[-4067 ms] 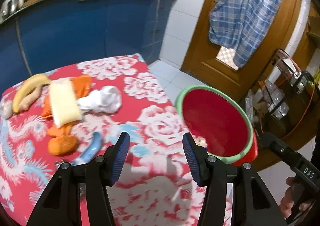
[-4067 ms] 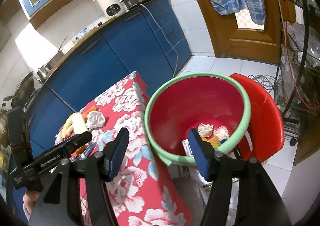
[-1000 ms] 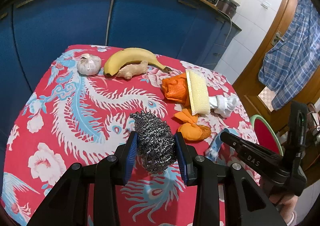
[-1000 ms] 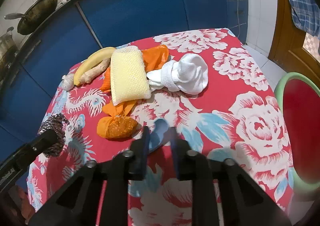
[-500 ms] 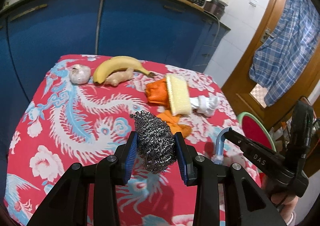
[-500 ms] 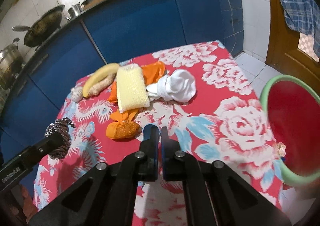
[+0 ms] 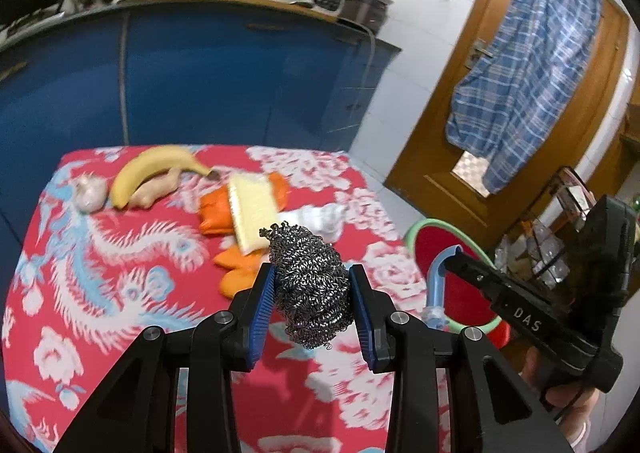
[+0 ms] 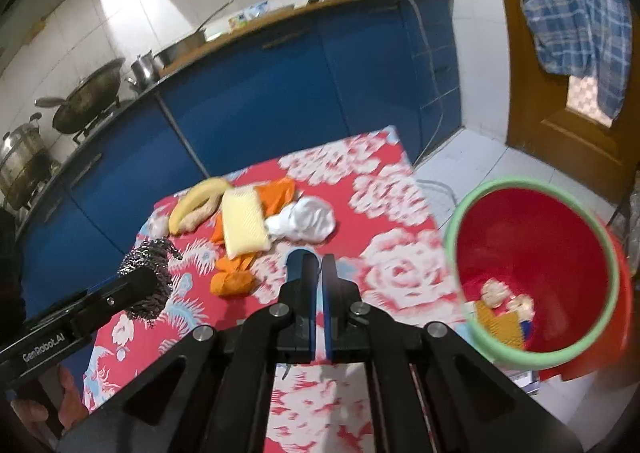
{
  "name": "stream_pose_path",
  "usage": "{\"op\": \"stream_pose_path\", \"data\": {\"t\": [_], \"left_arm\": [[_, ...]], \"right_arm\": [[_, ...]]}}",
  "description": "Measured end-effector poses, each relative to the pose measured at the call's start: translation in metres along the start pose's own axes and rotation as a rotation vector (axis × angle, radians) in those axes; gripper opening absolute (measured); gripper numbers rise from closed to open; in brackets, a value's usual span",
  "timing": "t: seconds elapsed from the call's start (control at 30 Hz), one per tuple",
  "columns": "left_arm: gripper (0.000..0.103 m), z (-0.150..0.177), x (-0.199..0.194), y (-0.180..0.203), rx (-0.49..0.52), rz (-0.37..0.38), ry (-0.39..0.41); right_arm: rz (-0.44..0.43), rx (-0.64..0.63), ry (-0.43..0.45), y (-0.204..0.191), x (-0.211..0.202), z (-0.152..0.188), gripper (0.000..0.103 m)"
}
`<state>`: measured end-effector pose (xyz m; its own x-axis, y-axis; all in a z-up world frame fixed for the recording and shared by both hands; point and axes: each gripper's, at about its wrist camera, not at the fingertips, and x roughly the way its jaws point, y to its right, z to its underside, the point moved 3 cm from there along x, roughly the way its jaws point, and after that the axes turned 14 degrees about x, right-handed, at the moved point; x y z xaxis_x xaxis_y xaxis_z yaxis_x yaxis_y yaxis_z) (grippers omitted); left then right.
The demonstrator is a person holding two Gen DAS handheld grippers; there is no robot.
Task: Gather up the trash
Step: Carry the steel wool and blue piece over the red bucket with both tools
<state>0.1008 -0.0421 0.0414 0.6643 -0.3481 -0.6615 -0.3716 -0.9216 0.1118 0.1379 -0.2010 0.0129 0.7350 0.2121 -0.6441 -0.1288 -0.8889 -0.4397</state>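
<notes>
Far left on the red floral-cloth surface (image 7: pixel 100 273), a pale garlic bulb (image 7: pixel 91 192), a yellow banana (image 7: pixel 154 169) and a knobbly ginger root (image 7: pixel 158 191) sit untouched, likely not trash at all. Moving along, a pale yellow sponge block (image 7: pixel 253 209) lies on an orange crumpled wrapper (image 7: pixel 214 219), with a smaller orange crumpled bundle (image 8: pixel 232 281) just in front and a white balled sock (image 8: pixel 306 221) beside it: all waiting. Centre stage, the left gripper (image 7: pixel 312 289) has its jaws clamped on a grey steel-wool scouring ball (image 7: pixel 310 281), lifted clear of the cloth. Next, the right gripper (image 8: pixel 316 293), jaws narrowed to a sliver, pinching a light blue curved plastic piece (image 7: pixel 436 285) that dangles near the bin's edge. Far right, the red bucket with a pale green rim (image 8: pixel 532 281) stands off the surface's edge, a few scraps already at the bottom. So: a good start, two pieces in the air awaiting the drop, and several items left to judge and clear
</notes>
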Motion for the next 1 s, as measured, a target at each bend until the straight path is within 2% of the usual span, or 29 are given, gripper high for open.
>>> {"op": "stream_pose_path", "data": {"t": [0.17, 0.53, 0.77, 1.0], "left_arm": [[0.038, -0.02, -0.001, 0.026, 0.066, 0.02, 0.015], [0.038, -0.052, 0.005, 0.09, 0.197, 0.081, 0.015], [0.038, -0.066, 0.026, 0.132, 0.275, 0.106, 0.008], [0.038, -0.057, 0.066, 0.166, 0.289, 0.162, -0.039]], "right_arm": [[0.034, 0.006, 0.073, 0.015, -0.03, -0.022, 0.004], [0.112, 0.053, 0.17, 0.066, -0.075, -0.062, 0.004], [0.15, 0.096, 0.19, 0.105, -0.084, -0.076, 0.004], [0.182, 0.161, 0.172, 0.153, -0.076, -0.076, 0.004]]}}
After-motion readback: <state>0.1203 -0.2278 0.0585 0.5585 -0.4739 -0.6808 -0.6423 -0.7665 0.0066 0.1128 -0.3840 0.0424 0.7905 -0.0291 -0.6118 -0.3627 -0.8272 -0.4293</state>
